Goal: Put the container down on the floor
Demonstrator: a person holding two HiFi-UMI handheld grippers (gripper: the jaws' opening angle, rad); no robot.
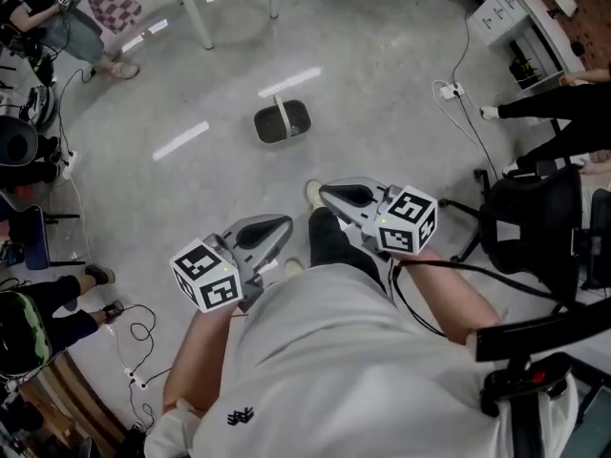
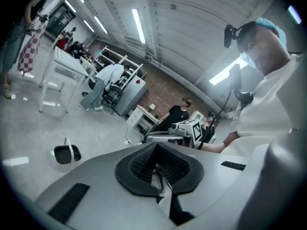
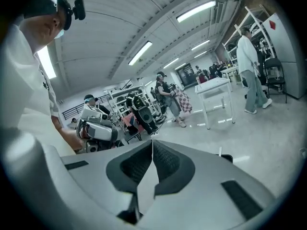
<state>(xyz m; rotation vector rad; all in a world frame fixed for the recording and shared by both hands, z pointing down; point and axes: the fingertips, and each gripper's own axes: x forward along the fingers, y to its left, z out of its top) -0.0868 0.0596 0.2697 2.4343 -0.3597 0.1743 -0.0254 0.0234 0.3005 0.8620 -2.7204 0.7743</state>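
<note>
On the bare floor (image 1: pixel 382 103), well ahead of the person's feet and clear of the white table legs (image 1: pixel 200 12), the container (image 1: pixel 282 122) is sitting upright with its handle standing up. The left gripper (image 2: pixel 156 150) and right gripper (image 3: pixel 152 147) are both showing jaws pressed together on nothing. The likely risk now is lying in that open spot — anyone crossing could be kicking it over.

Floor (image 1: pixel 382 151) bears the container (image 1: pixel 283 122) (handle up) and apparently a power strip (image 1: pixel 449 91).
</note>
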